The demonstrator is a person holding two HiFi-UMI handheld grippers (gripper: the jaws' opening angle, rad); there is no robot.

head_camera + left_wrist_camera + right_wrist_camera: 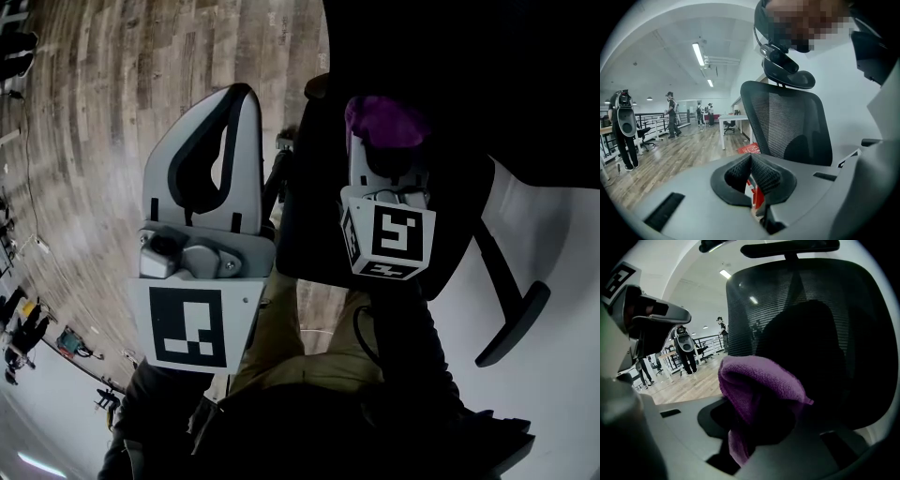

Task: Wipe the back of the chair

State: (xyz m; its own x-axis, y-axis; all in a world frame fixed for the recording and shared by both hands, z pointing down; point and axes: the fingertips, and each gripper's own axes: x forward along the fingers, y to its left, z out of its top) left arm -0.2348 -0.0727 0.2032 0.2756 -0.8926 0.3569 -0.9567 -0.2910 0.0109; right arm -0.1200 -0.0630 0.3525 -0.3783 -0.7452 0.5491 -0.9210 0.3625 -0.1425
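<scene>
The chair back (811,329) fills nearly all of the right gripper view, a black mesh panel standing upright straight ahead of me, with a dark shape showing through its weave. The headrest (790,248) sits on a stem above it. In the left gripper view the same chair back (787,122) stands a little further off and to the right, with the curved headrest (790,77) over it.

My right gripper (384,164) is clenched on a purple cloth (759,385). The cloth bunches up out of the jaws and folds over toward the mesh, with one end hanging down between them. It is very near the panel, but I cannot tell whether it touches. From the head view the purple cloth (384,122) crowns the gripper tip, which lies over the dark chair, with the marker cube (389,239) below it.

My left gripper (751,168) is off to the left of the chair, its ribbed pads (764,173) pressed together at the tips and grasping nothing. In the head view it hangs over the wooden floor (103,112).

An armrest (511,323) juts out at the right. Beyond the chair stand a white desk (733,119) and several people (671,115), under ceiling lights (698,54).
</scene>
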